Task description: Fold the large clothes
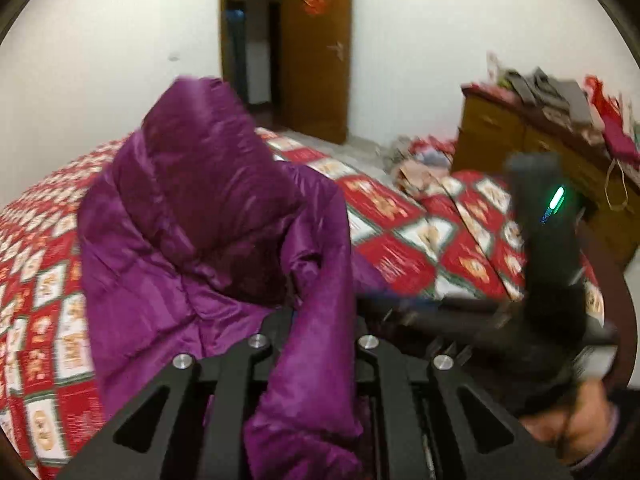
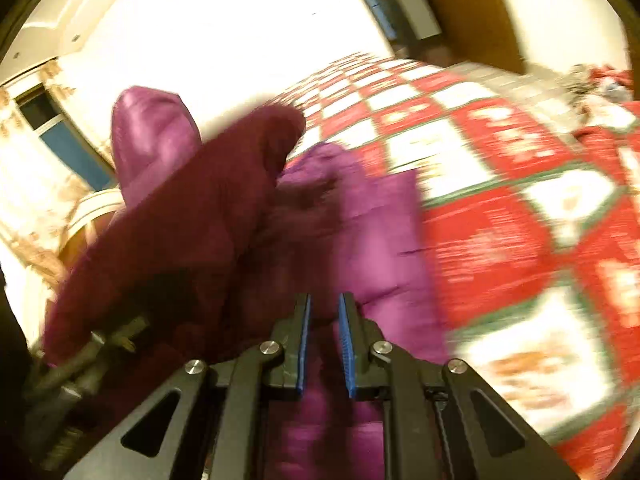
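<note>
Left gripper (image 1: 316,332) jaws clamped on fabric, right gripper (image 2: 325,320) jaws nearly closed on fabric, both angled downward

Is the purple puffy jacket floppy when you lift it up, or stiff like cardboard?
Probably floppy: the purple jacket droops in soft folds where the left gripper holds it above the bed. Its shiny fabric looks a bit slippery, so it might slide. The puffy quilting suggests it is light for its size. The right gripper pinches it too.

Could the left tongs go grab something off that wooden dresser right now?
Probably not: the left tongs are shut on the purple down jacket, and the wooden dresser stands beyond the quilted bed.
</note>
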`<state>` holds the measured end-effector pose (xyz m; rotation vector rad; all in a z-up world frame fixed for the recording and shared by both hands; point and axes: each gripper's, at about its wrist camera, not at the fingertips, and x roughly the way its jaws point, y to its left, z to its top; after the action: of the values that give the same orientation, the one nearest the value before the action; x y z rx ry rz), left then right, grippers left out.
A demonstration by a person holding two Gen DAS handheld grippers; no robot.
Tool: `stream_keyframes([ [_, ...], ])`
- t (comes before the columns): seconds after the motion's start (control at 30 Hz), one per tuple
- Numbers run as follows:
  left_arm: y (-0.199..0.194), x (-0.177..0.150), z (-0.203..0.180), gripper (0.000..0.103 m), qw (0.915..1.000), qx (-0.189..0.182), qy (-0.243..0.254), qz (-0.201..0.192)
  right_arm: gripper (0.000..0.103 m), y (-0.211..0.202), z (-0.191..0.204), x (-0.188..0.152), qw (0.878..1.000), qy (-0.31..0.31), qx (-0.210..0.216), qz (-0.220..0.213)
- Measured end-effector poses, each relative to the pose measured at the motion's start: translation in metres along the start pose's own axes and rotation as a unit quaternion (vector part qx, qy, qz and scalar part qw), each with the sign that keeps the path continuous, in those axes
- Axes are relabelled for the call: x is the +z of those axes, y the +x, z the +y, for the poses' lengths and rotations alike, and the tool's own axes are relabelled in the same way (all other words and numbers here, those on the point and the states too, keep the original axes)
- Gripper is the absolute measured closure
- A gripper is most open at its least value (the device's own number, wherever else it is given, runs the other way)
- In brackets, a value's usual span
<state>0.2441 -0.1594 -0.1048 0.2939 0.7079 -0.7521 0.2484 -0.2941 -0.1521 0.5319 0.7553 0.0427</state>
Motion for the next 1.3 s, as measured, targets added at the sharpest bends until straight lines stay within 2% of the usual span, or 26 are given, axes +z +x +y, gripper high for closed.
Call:
stream_keyframes([
  [0.13, 0.029, -0.011, -0.014, 0.09, 0.999, -0.03, 0.0, 0.033, 0.088, -0.016, -0.027, 0.007, 1.0, 0.022, -0.017, -0.006],
  [0.2, 0.042, -0.018, -0.018, 0.088, 0.998, -0.045, 0.0, 0.044, 0.088, -0.019, -0.032, 0.012, 1.0, 0.028, -0.008, -0.004],
  [0.27, 0.05, -0.021, -0.021, 0.082, 0.998, -0.047, 0.008, 0.042, 0.087, -0.022, -0.038, 0.016, 0.999, 0.044, 0.002, 0.001],
  [0.3, 0.052, -0.021, -0.021, 0.078, 0.9981, -0.045, 0.008, 0.042, 0.082, -0.024, -0.045, 0.02, 0.999, 0.053, 0.009, 0.004],
  [0.33, 0.052, -0.021, -0.021, 0.07, 0.998, -0.046, 0.006, 0.043, 0.07, -0.023, -0.046, 0.028, 0.998, 0.059, 0.018, 0.003],
  [0.37, 0.051, -0.02, -0.021, 0.065, 0.9974, -0.055, 0.001, 0.047, 0.062, -0.025, -0.044, 0.031, 0.998, 0.059, 0.026, -0.002],
  [0.4, 0.049, -0.02, -0.022, 0.052, 0.9967, -0.065, -0.001, 0.05, 0.048, -0.028, -0.045, 0.033, 0.998, 0.054, 0.028, -0.007],
  [0.43, 0.047, -0.021, -0.024, 0.038, 0.996, -0.073, 0.001, 0.053, 0.045, -0.031, -0.041, 0.036, 0.998, 0.044, 0.031, -0.012],
  [0.5, 0.039, -0.024, -0.033, 0.024, 0.9952, -0.078, 0.015, 0.058, 0.045, -0.035, -0.031, 0.045, 0.998, 0.025, 0.046, -0.017],
  [0.57, 0.026, -0.029, -0.036, 0.023, 0.9959, -0.069, 0.021, 0.054, 0.045, -0.026, -0.022, 0.054, 0.999, 0.009, 0.043, -0.013],
  [0.6, 0.019, -0.032, -0.034, 0.022, 0.9961, -0.069, 0.02, 0.051, 0.048, -0.013, -0.024, 0.06, 0.999, 0.001, 0.033, 0.004],
  [0.63, 0.008, -0.036, -0.031, 0.021, 0.9963, -0.07, 0.02, 0.046, 0.061, -0.006, -0.022, 0.06, 0.999, -0.009, 0.031, 0.021],
  [0.7, -0.011, -0.042, -0.021, 0.02, 0.9969, -0.066, 0.019, 0.037, 0.073, 0.014, -0.021, 0.06, 0.997, -0.026, 0.042, 0.061],
  [0.73, -0.019, -0.044, -0.015, 0.02, 0.997, -0.066, 0.017, 0.035, 0.078, 0.022, -0.021, 0.058, 0.996, -0.035, 0.031, 0.076],
  [0.83, -0.052, -0.053, 0.009, 0.02, 0.9958, -0.085, 0.001, 0.032, 0.081, 0.039, -0.022, 0.055, 0.994, -0.047, 0.009, 0.098],
  [0.97, -0.097, -0.056, 0.05, 0.019, 0.9953, -0.093, -0.025, 0.001, 0.084, 0.049, -0.027, 0.052, 0.994, -0.045, -0.004, 0.103],
  [1.0, -0.105, -0.054, 0.062, 0.018, 0.996, -0.081, -0.036, -0.01, 0.084, 0.049, -0.027, 0.05, 0.994, -0.046, -0.007, 0.103],
  [1.03, -0.111, -0.05, 0.076, 0.01, 0.9969, -0.057, -0.051, -0.022, 0.084, 0.049, -0.027, 0.049, 0.994, -0.046, -0.01, 0.103],
  [1.1, -0.106, -0.041, 0.105, 0.002, 0.9966, 0.011, -0.075, -0.033, 0.084, 0.041, -0.023, 0.052, 0.993, -0.054, -0.033, 0.098],
  [1.13, -0.102, -0.037, 0.124, 0.002, 0.9927, 0.067, -0.093, -0.035, 0.084, 0.032, -0.019, 0.053, 0.993, -0.063, -0.052, 0.087],
  [1.2, -0.084, -0.033, 0.154, 0.002, 0.9824, 0.137, -0.124, -0.025, 0.084, 0.003, -0.006, 0.06, 0.991, -0.082, -0.099, 0.034],
  [1.23, -0.074, -0.032, 0.167, 0.003, 0.9778, 0.159, -0.135, -0.015, 0.084, -0.011, 0.001, 0.066, 0.991, -0.083, -0.101, 0.012],
  [1.27, -0.061, -0.03, 0.176, 0.004, 0.9696, 0.19, -0.154, 0.005, 0.084, -0.025, 0.01, 0.073, 0.993, -0.076, -0.09, -0.009],
  [1.3, -0.052, -0.031, 0.179, 0.004, 0.9652, 0.202, -0.166, 0.016, 0.084, -0.032, 0.018, 0.079, 0.994, -0.07, -0.079, -0.019],
])
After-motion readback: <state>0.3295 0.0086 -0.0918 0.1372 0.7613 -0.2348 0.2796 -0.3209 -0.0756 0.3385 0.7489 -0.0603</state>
